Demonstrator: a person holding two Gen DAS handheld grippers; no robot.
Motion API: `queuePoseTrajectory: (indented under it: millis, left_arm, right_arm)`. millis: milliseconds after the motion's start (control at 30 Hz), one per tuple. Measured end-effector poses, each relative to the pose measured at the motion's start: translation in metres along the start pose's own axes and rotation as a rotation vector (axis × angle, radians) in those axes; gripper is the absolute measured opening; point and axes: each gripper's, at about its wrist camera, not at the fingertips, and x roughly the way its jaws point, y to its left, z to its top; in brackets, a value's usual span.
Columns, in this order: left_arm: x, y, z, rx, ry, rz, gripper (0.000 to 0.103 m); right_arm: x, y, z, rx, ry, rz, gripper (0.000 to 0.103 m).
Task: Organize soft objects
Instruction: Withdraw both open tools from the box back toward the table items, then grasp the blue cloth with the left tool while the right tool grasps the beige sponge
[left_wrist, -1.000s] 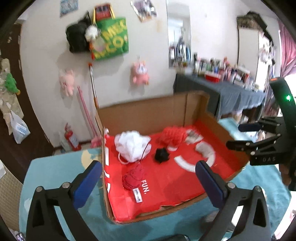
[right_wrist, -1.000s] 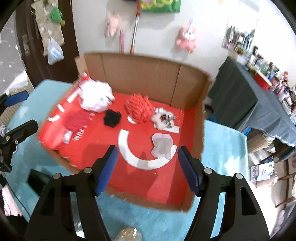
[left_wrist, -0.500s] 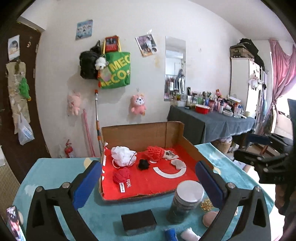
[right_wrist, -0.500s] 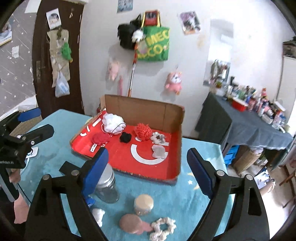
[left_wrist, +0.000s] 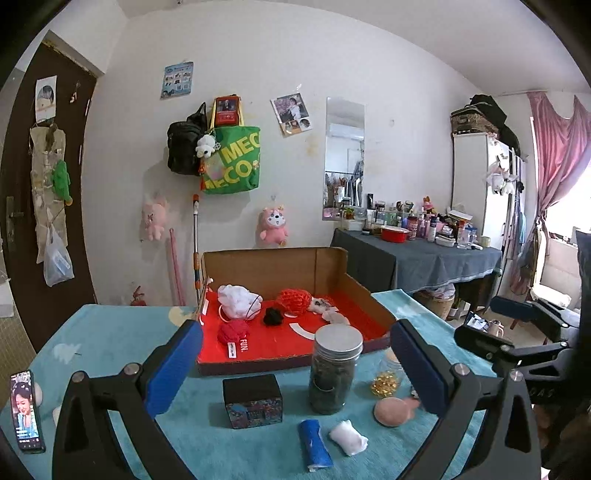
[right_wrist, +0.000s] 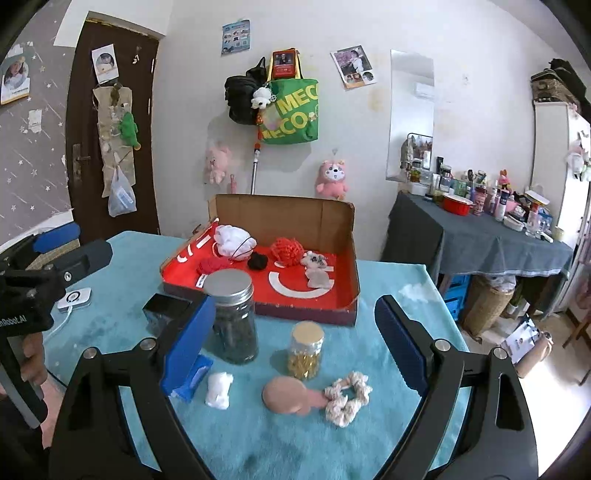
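Observation:
A cardboard box with a red liner (left_wrist: 369, 295) (right_wrist: 351, 258) stands at the back of the table. In it lie a white puff (left_wrist: 236, 297) (right_wrist: 234, 240), a red ball (left_wrist: 232, 331), a red-orange puff (left_wrist: 294, 301) (right_wrist: 286, 250), a black piece (left_wrist: 272, 316) and grey cloth bits (right_wrist: 318, 277). On the cloth in front lie a cream scrunchie (right_wrist: 347, 397), a pink puff (right_wrist: 286, 396) (left_wrist: 393, 411), a white roll (right_wrist: 219, 384) (left_wrist: 348, 437) and a blue roll (left_wrist: 314, 445). My left gripper (left_wrist: 295, 373) and right gripper (right_wrist: 291, 343) are open and empty, held back above the table front.
A tall dark jar with a metal lid (left_wrist: 336, 369) (right_wrist: 232, 314), a small jar of gold beads (right_wrist: 306, 349) and a black box (left_wrist: 252, 400) stand before the cardboard box. A phone (left_wrist: 25, 410) lies at the left. The table carries a turquoise cloth (right_wrist: 388, 280).
Both grippers have pulled back and up from over the box. The jars, black box and loose soft things on the table front have come into view.

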Motion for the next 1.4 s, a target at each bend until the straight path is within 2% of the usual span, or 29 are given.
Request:
queuePoseTrajectory:
  millis: [167,400,667,833,933,1400]
  left_arm:
    - [-0.022,-0.004,0.001,-0.004,-0.025,0.001,0.103]
    - [-0.035,-0.008,-0.017,-0.013,-0.009,-0.008,0.103]
    - [0.0,-0.002,-0.074,-0.06,0.113,0.011,0.103]
    - [0.024,0.009,-0.106,-0.102,0.182,0.05,0.103]
    - [0.036,0.012,-0.121,-0.1,0.219,0.073,0.103]
    - [0.058,0.017,-0.14,-0.084,0.322,0.069,0.103]
  right_arm:
    - [-0.016,0.002,-0.001,0.015,-0.018,0.008,0.089]
    - [-0.035,0.01,-0.016,0.011,-0.036,-0.004,0.09]
    - [-0.014,0.016,-0.058,0.021,0.0,-0.068,0.091]
    - [0.004,0.02,-0.082,0.004,0.017,-0.132,0.091]
    - [0.015,0.021,-0.094,0.0,0.044,-0.129,0.091]
    - [0.051,0.016,-0.12,0.042,0.164,-0.086,0.091]
